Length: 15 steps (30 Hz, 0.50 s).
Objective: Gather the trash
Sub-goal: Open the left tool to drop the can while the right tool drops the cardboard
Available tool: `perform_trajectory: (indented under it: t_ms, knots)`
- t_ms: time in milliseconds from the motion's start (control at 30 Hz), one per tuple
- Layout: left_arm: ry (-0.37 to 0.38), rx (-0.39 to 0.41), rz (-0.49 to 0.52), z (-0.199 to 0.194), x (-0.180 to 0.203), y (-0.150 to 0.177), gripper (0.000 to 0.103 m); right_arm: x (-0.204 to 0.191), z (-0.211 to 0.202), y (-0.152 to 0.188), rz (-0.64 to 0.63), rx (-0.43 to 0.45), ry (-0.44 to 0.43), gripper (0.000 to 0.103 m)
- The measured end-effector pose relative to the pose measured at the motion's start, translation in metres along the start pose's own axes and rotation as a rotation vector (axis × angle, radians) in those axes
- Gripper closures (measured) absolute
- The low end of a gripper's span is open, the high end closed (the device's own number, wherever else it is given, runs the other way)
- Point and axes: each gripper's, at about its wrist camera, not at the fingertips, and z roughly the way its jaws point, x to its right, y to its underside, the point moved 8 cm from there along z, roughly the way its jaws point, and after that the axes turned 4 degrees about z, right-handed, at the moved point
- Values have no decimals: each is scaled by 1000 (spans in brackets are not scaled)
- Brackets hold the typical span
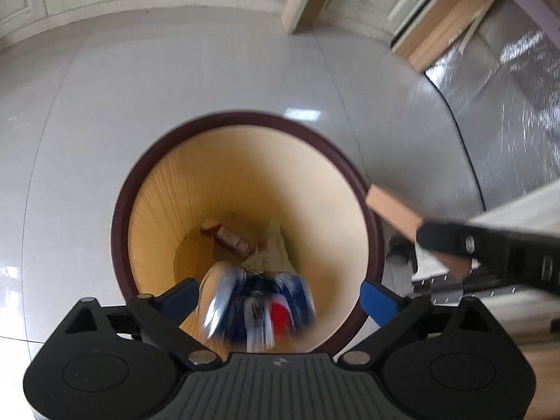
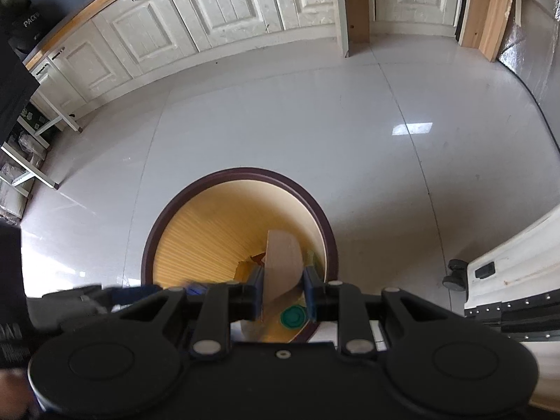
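Left gripper (image 1: pixel 280 297) spread wide above the bin (image 1: pixel 371 217), blurred can (image 1: pixel 259 304) loose between the jaws; right gripper (image 2: pixel 282 288) clamped on cardboard (image 2: pixel 281 262) over the rim.

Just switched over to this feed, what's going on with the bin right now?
Both grippers are over the round trash bin on the tiled floor. The left gripper is open, and a blurred blue, red and white can sits between its spread fingers above the bin mouth, apparently dropping in. The right gripper is shut on a tan cardboard piece, held over the bin and not yet released. A brown wrapper and a green cap already lie inside.
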Motion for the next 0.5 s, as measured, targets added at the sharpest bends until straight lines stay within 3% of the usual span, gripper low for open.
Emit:
perform_trajectory:
  t_ms: [333, 400, 467, 500]
  knots:
    - [-7, -17, -6, -4, -7, 6, 0, -15, 28, -13, -22, -2, -49, 78]
    - [-9, -21, -5, -5, -9, 7, 0, -24, 32, -21, -18, 19, -88, 71]
    - [-12, -24, 0, -6, -9, 8, 0, -31, 35, -31, 1, 55, -133, 33]
    - [-12, -28, 5, -7, -10, 9, 0, -32, 35, -34, 6, 60, -129, 29]
